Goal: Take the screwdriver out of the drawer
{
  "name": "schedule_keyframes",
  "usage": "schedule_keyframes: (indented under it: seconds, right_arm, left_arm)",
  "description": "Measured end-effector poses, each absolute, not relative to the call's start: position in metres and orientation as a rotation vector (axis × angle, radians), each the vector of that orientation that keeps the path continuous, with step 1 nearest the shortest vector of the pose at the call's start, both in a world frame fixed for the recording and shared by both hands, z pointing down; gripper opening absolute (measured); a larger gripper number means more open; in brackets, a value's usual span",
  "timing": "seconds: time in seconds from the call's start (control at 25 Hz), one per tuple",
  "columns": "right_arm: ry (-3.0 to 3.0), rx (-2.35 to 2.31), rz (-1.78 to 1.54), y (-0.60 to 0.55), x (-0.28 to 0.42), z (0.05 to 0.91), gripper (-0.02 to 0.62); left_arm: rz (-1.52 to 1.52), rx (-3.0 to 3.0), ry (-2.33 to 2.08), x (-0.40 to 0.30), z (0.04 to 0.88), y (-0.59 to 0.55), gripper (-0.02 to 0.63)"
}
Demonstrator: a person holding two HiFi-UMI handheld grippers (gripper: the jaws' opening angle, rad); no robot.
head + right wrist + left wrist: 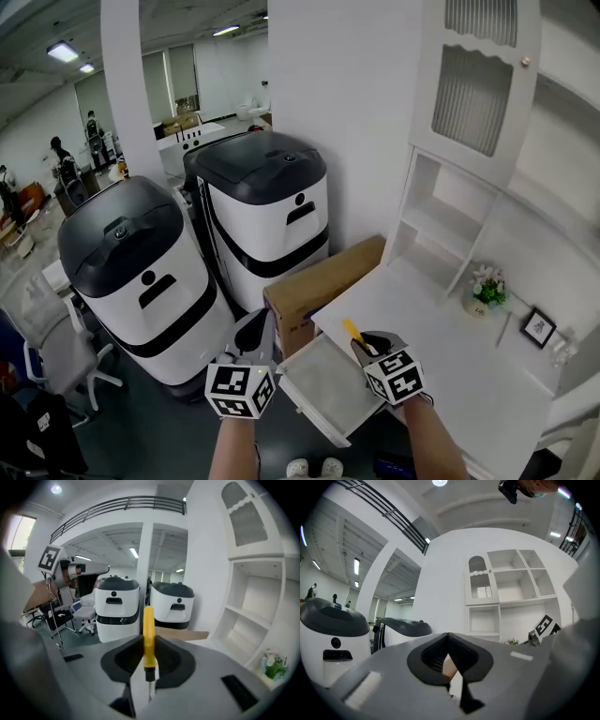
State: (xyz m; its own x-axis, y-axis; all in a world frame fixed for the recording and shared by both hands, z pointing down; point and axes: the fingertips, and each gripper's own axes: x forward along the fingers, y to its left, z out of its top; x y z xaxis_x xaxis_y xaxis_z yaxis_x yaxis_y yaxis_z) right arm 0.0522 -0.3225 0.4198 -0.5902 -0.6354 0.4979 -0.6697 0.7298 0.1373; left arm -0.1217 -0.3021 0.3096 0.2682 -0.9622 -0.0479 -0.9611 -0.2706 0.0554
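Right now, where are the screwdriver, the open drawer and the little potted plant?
screwdriver (148,630): right gripper view, on its yellow handle.
drawer (323,386): head view, on its bare white bottom.
potted plant (487,292): head view, on the green leaves.

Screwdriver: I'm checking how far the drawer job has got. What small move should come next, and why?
Probably carry the screwdriver sideways and set it on the white desk: the right gripper is clamped on it, lifted clear of the open drawer.
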Motion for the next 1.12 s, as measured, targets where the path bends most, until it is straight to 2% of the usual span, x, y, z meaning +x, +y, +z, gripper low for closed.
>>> schedule_keyframes:
  seconds: [0.6,1.12]
  right_arm:
    - [-2.550,1.414,-0.176,-0.321,0.112,0.258,0.078]
    - [-2.502,1.694,-0.361,-0.312,0.162,0.191,0.078]
  left_arm:
    - [-0.269,2.667,-1.900,-0.099,0.214,-0.305,0.002]
    - [-0.295,2.735,-1.945,-0.092,0.180,-0.308,0.002]
